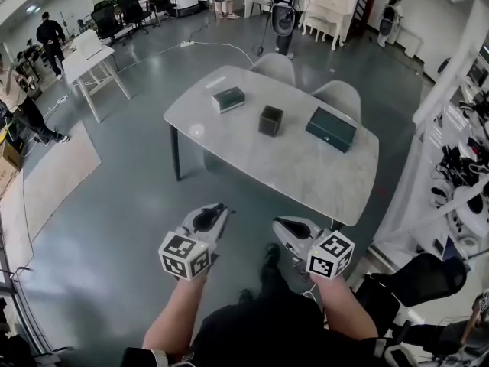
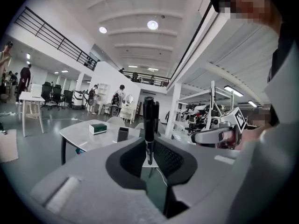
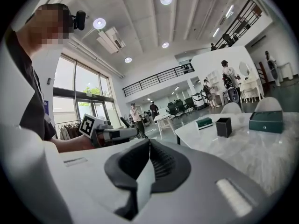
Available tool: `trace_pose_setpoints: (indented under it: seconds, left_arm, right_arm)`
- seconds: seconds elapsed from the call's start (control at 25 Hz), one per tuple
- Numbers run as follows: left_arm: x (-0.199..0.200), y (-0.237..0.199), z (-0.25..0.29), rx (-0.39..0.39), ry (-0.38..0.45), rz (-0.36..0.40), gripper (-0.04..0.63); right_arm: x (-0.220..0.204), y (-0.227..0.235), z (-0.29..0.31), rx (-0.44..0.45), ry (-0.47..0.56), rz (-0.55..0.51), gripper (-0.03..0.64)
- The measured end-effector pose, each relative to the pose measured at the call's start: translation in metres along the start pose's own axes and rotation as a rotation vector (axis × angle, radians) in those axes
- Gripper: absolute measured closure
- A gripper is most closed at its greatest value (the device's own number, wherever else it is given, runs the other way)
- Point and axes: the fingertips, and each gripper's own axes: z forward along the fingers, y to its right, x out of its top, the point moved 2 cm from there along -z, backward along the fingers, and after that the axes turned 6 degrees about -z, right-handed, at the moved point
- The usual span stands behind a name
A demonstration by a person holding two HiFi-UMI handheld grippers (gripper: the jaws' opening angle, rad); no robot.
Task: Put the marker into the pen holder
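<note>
Marker (image 2: 150, 120), slim and black, stands upright pinched in left gripper (image 2: 149, 154); only left gripper view shows it. Right gripper (image 3: 148, 147) jaws pressed together, empty. Black square pen holder (image 1: 270, 120) mid white marble table (image 1: 321, 170), well apart.

Centre frame: table (image 1: 321, 178). On it, pen holder (image 1: 270, 120) in the middle, small box (image 1: 228, 98) to its left, larger box (image 1: 331, 128) to its right. Two chairs (image 1: 275, 67) behind it, upper centre. Lower centre, before the table: left tongs (image 1: 212, 219) and right tongs (image 1: 287, 228) side by side. marker (image 2: 149, 120) upright between left jaws.
</note>
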Motion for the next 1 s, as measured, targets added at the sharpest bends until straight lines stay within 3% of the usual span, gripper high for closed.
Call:
trace_pose_setpoints:
  seconds: [0.28, 0.72, 1.0]
  left_arm:
    - [0.009, -0.039, 0.056, 0.051, -0.023, -0.015, 0.540]
    - [0.044, -0.068, 0.208, 0.082, -0.069, -0.047, 0.541]
    - [0.064, -0.070, 0.265, 0.079, -0.099, -0.009, 0.540]
  right_arm:
    - [0.013, 0.068, 0.040, 0.059, 0.018, 0.040, 0.612]
    - [0.040, 0.212, 0.078, 0.147, 0.000, 0.107, 0.612]
    - [0.039, 0.250, 0.092, 0.215, -0.044, 0.114, 0.612]
